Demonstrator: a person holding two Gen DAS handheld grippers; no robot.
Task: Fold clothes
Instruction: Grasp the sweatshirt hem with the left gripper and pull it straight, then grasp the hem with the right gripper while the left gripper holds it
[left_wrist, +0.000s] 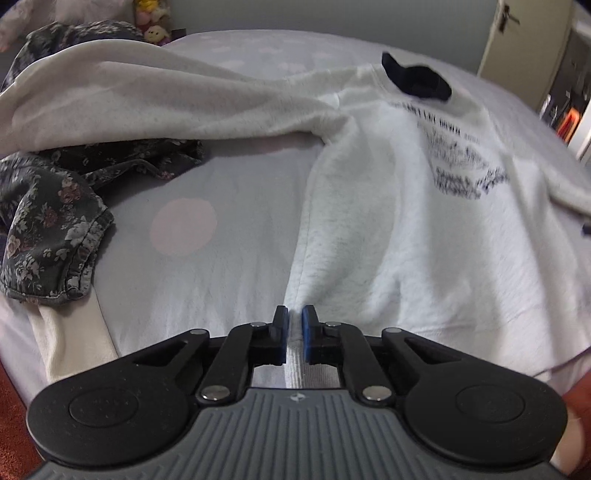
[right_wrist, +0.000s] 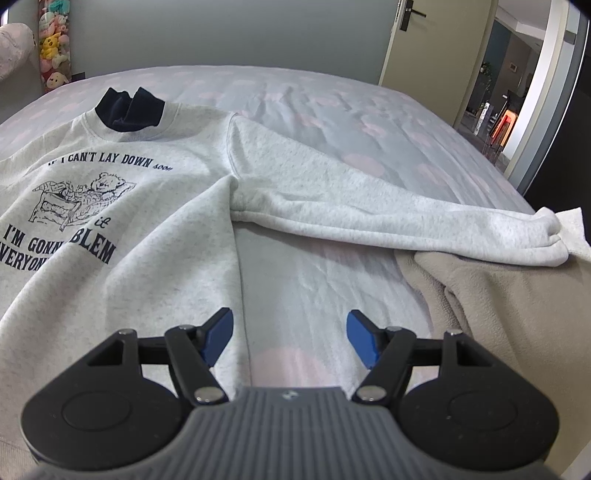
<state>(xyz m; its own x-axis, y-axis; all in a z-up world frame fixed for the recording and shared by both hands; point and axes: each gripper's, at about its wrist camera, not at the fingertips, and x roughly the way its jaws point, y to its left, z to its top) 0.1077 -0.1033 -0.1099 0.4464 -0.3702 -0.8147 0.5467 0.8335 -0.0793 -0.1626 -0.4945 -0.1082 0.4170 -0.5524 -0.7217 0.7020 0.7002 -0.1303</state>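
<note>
Fleecy matt sweatshirt (right_wrist: 155, 236); smooth cotton bedsheet (right_wrist: 314, 280) (faintly creased)

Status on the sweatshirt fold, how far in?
Done: the sweatshirt lies spread print-up on the bed, both sleeves out; no fold made. In hand: the left gripper is shut on its hem edge; the right gripper is open over its other edge. Left: all folds, plus the floral garment.

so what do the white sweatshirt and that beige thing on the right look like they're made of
Sweatshirt: heathered light grey-white cotton-type jersey, matte, with ribbed hem and cuff; probably fleece-backed. Beige blanket: likely soft fleece, with a fuzzy matte nap and thick rounded folds.
</note>
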